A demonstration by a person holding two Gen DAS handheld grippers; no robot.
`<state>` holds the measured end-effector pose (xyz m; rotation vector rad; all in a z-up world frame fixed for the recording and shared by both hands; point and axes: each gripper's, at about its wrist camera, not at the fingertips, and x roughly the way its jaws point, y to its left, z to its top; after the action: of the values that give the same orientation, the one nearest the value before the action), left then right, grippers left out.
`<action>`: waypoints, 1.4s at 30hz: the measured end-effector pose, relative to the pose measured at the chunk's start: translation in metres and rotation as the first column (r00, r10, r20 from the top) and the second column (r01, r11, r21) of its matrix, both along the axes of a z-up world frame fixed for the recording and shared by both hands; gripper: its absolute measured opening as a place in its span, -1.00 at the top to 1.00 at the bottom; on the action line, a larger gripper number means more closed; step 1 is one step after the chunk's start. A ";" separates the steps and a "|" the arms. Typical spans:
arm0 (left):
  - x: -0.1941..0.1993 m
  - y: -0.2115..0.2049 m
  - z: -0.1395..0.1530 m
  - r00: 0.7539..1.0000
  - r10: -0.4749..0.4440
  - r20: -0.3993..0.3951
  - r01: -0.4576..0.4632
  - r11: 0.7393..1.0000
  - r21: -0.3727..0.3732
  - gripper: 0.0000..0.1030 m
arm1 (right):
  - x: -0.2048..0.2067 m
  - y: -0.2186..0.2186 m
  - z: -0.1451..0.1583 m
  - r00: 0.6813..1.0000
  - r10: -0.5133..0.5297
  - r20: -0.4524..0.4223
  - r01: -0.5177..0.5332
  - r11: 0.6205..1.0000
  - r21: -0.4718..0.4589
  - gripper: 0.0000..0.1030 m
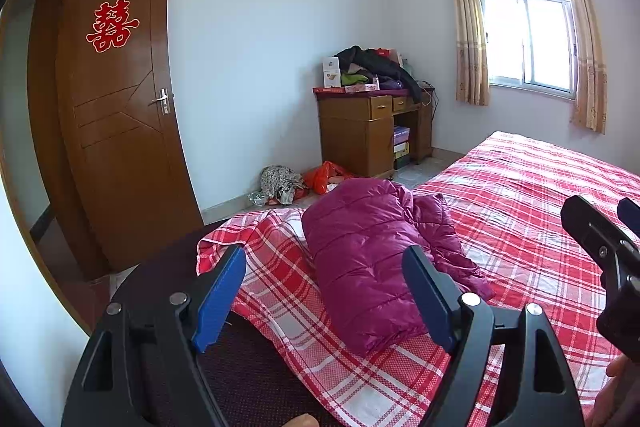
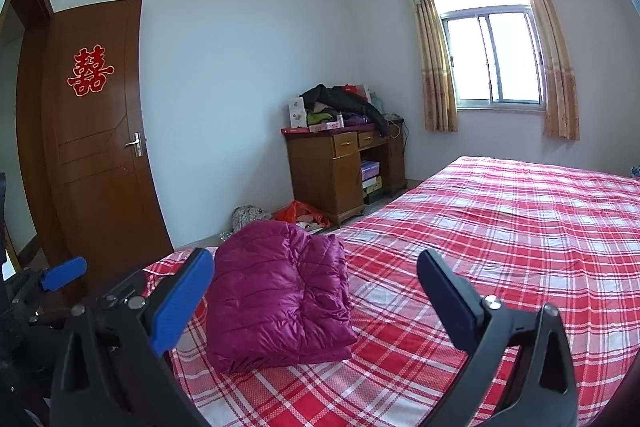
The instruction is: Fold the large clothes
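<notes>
Seemingly folded: the magenta quilted puffer jacket (image 2: 280, 295) lies bundled on the red plaid bedsheet (image 2: 500, 227), lower centre of frame.
Left gripper (image 1: 324, 295) and right gripper (image 2: 316, 301) gape apart, holding nothing; next likely a final tidy or set-aside.

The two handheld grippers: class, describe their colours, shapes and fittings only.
The left gripper and right gripper match: black plastic frames with triangular cut-outs, silver round bolts at the pivots, and flat blue rectangular finger pads. No cables or markings show.
</notes>
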<state>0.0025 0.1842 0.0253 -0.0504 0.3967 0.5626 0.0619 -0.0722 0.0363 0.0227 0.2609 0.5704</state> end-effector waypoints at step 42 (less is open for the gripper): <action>0.003 0.000 -0.002 1.000 -0.015 -0.017 0.015 1.000 0.007 -0.57 | -0.004 -0.006 0.000 0.999 -0.026 0.030 0.026 1.000 -0.003 -1.00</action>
<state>0.0052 0.1838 0.0229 -0.0356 0.4108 0.5500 0.0577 -0.0783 0.0365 0.0140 0.2318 0.5443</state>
